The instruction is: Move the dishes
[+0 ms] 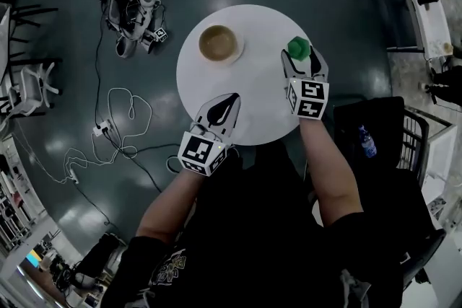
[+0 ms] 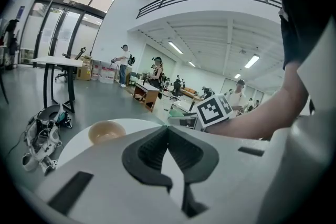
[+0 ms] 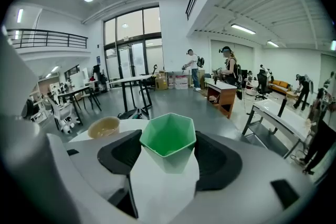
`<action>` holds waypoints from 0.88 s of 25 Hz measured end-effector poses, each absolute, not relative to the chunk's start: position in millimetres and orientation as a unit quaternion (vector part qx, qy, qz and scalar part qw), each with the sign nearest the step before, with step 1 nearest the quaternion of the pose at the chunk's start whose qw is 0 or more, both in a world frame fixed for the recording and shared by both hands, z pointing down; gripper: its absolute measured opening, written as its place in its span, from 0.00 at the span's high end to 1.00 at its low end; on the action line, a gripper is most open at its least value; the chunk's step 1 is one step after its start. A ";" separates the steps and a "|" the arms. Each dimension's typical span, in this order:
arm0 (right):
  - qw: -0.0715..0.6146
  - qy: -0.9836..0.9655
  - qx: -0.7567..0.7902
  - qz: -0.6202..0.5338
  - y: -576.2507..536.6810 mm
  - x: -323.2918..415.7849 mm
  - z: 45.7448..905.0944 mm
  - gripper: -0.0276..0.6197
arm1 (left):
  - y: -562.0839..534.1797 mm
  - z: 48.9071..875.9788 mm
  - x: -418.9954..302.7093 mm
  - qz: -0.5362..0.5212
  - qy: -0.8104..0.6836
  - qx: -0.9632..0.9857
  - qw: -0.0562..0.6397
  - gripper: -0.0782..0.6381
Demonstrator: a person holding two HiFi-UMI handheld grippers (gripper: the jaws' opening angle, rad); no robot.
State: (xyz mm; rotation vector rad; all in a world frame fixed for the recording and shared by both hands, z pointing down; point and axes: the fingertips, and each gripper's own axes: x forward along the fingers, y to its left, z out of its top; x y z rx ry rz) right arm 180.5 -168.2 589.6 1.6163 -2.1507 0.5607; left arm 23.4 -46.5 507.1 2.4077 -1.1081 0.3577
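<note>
Right gripper view — cup [image 3: 168, 140] between jaws.

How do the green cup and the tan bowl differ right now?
The green cup is hexagonal and faceted; the tan bowl is round and wider. The green cup sits between the right gripper's jaws; the tan bowl stands free. Both are upright, open side up.

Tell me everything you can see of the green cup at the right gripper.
The small green faceted plastic cup has a six-sided rim and tapers toward its base. It looks empty and stands upright on the round white table, near its right edge. It sits between the jaws of the right gripper, whose dark pads appear to touch its rim on both sides.
</note>
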 end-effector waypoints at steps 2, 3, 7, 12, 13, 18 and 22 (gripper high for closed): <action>0.197 -0.764 0.580 0.204 -165.9 186.8 594.0 0.46 | -46.2 509.3 27.3 0.131 -0.401 0.876 0.233 0.88; 0.198 -0.762 0.580 0.207 -164.7 189.3 596.0 0.46 | -46.0 510.2 29.0 0.132 -0.400 0.876 0.234 0.88; 0.202 -0.759 0.579 0.218 -160.9 196.4 606.4 0.46 | -46.1 514.0 33.8 0.133 -0.400 0.875 0.238 0.88; 0.207 -0.756 0.578 0.228 -156.8 199.8 618.0 0.46 | -46.6 518.4 34.5 0.137 -0.400 0.873 0.242 0.88; 0.207 -0.755 0.578 0.230 -156.2 200.4 619.8 0.46 | -46.6 519.0 34.3 0.137 -0.401 0.873 0.243 0.88; 0.207 -0.755 0.577 0.234 -152.5 203.2 626.9 0.46 | -44.8 522.4 34.6 0.140 -0.402 0.871 0.245 0.88; 0.210 -0.754 0.576 0.235 -151.1 204.0 630.6 0.46 | -44.1 524.4 34.9 0.141 -0.401 0.871 0.247 0.88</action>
